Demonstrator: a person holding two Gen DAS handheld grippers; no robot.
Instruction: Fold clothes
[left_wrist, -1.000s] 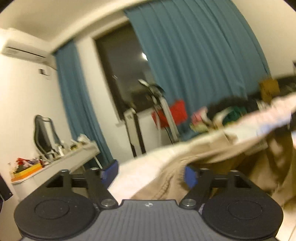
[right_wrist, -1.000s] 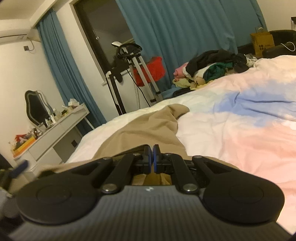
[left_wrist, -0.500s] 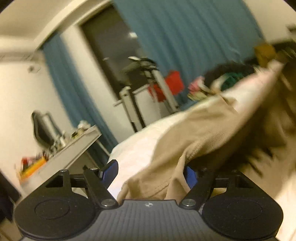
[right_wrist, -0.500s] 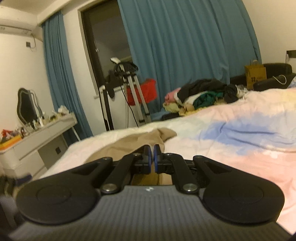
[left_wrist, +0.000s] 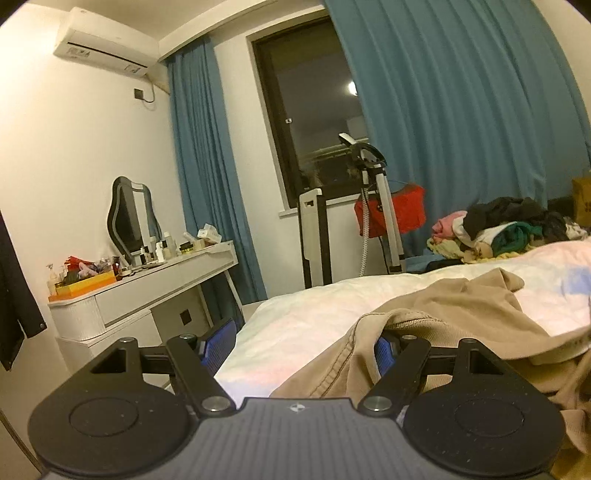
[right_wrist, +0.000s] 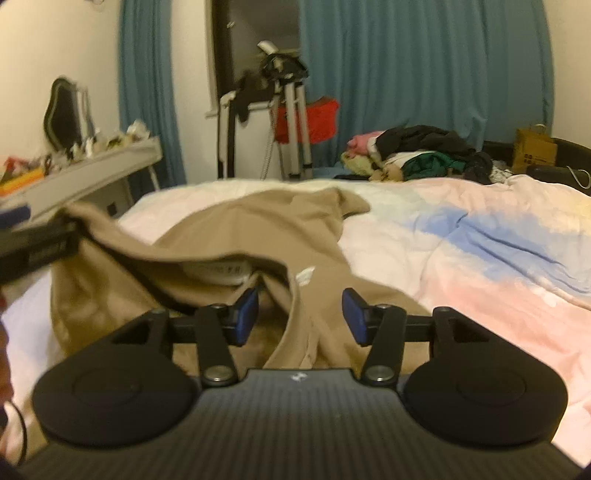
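A tan garment lies crumpled on the bed. In the left wrist view my left gripper is open, and the garment's seamed edge drapes over its right finger. In the right wrist view my right gripper is open over the same tan garment. A raised fold of cloth runs between its blue pads without being pinched. A white label shows inside the garment's opening. At the left edge of that view the left gripper carries the garment's raised edge.
The pastel bedcover spreads to the right. A pile of mixed clothes sits at the bed's far side, with a brown paper bag beyond. A white vanity desk with clutter stands left, a metal stand by the window.
My right gripper, shut on the tan garment before, has opened and let the cloth go. The left gripper stayed open and swung back level; the garment dropped onto the bed.
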